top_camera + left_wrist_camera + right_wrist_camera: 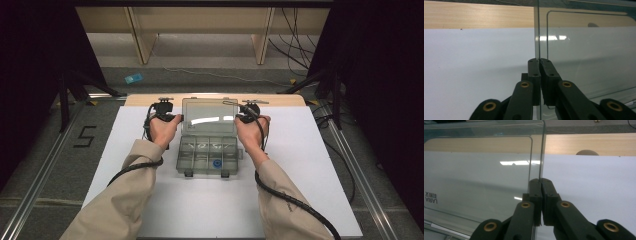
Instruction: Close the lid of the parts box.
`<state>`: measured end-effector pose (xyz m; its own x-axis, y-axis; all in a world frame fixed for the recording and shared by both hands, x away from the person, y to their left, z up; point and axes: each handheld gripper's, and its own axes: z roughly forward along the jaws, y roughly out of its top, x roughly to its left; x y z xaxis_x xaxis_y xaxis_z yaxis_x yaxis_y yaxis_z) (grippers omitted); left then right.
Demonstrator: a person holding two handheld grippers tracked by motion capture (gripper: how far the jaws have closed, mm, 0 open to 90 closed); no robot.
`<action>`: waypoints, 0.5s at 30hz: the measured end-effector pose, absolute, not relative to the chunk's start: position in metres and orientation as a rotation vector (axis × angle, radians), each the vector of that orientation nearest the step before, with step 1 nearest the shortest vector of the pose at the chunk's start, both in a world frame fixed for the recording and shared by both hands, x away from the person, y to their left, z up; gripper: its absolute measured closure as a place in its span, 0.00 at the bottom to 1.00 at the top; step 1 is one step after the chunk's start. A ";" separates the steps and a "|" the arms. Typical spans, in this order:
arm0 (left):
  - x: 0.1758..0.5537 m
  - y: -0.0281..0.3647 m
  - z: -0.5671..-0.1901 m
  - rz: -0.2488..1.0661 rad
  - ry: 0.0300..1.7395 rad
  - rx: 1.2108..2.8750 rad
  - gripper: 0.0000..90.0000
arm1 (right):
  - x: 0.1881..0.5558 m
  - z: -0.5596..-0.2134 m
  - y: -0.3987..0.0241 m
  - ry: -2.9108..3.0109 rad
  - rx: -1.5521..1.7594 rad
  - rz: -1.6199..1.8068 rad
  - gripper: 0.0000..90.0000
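Clear plastic lid [209, 116] stands raised, pinched at each side edge: left gripper [176, 118] and right gripper [239, 119] both clamp it, forearms reaching forward. Its box [207, 156] sits mid-table on the white sheet [310, 165], long side running across, a blue piece [217, 163] inside.

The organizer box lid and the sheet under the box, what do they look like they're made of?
The lid looks like clear, glossy hard plastic: the table shows through it and ceiling lights glare on it. The sheet looks like matte white paper or thin board, flat and without glare; which one is unclear.
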<state>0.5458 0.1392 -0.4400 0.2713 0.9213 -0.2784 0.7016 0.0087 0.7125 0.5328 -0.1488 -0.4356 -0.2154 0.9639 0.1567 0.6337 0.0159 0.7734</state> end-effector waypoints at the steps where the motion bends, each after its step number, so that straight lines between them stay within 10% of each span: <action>1: 0.546 0.140 -0.439 0.353 1.486 1.749 0.94 | 0.532 -0.435 -0.149 1.886 1.635 1.069 0.99; 15: 0.561 0.141 -0.419 0.431 1.453 1.656 0.81 | 0.524 -0.431 -0.145 1.865 1.607 1.082 0.99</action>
<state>0.5608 0.1412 -0.4192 0.2595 0.9255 -0.2760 0.6254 0.0567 0.7782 0.5242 -0.1454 -0.4307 -0.2210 0.9631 0.1534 0.6114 0.0143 0.7912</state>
